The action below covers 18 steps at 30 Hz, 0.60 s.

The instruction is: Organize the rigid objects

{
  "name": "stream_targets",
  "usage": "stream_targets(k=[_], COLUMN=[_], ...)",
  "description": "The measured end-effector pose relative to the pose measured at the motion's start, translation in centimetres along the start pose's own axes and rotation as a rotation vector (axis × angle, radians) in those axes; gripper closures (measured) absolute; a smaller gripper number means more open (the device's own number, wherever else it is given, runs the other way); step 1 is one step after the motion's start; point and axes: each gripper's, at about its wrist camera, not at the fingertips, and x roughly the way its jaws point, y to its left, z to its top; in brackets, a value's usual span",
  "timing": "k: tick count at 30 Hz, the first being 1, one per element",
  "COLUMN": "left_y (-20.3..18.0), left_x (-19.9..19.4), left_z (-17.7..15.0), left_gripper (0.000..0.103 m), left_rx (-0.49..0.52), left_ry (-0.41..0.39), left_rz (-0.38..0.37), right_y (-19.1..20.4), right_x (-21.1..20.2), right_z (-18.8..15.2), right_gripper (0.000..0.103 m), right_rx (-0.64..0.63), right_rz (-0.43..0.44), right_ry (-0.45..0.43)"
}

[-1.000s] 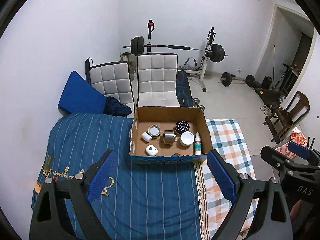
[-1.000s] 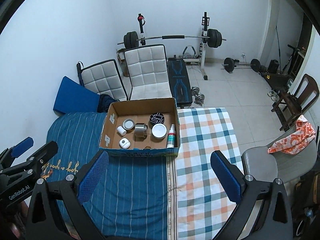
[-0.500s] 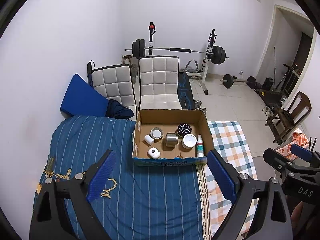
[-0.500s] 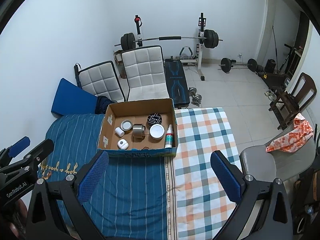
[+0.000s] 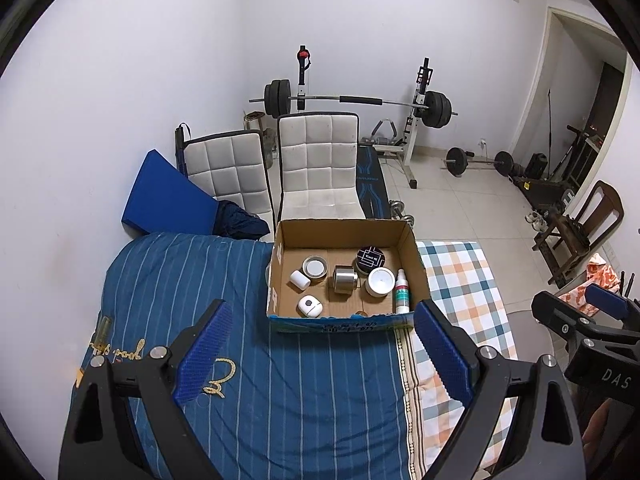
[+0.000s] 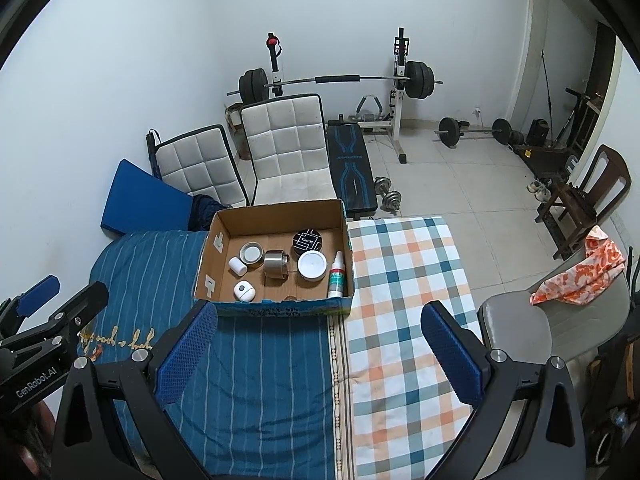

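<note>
An open cardboard box (image 5: 416,264) (image 6: 204,268) sits on the bed where the blue striped quilt meets the checked cover. Inside stand a steel cup (image 5: 344,279) (image 6: 275,264), a white-lidded jar (image 5: 380,281) (image 6: 311,265), a black tin (image 5: 370,258) (image 6: 307,241), a small tin (image 5: 315,268) (image 6: 251,254), a white cylinder (image 5: 299,279) (image 6: 237,266), a white rounded case (image 5: 309,305) (image 6: 244,291) and a spray bottle (image 5: 401,290) (image 6: 337,274). My left gripper (image 5: 320,344) and right gripper (image 6: 320,344) hover open and empty in front of the box, well short of it.
The blue striped quilt (image 5: 168,288) and checked cover (image 6: 404,280) spread over the bed. Two white padded chairs (image 5: 320,168), a blue cushion (image 5: 168,196) and a barbell rack (image 5: 352,100) stand behind. A grey chair with an orange cloth (image 6: 576,276) is at right.
Both views have shifted slightly, so the box sits a little farther from the fingers than a second ago. Both grippers stay open and empty.
</note>
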Motion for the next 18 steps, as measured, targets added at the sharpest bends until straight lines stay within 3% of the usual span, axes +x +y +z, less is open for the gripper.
stream_targets(k=[18], left_y=[0.11], left_x=[-0.18], left_z=[0.25], left_gripper=[0.010], left_rx=[0.009], left_ry=[0.007], left_rz=[-0.015], right_y=[-0.13], right_x=[-0.02], right_z=[0.55], right_gripper=[0.000], right_rx=[0.016], right_rz=[-0.005], right_ry=[0.008])
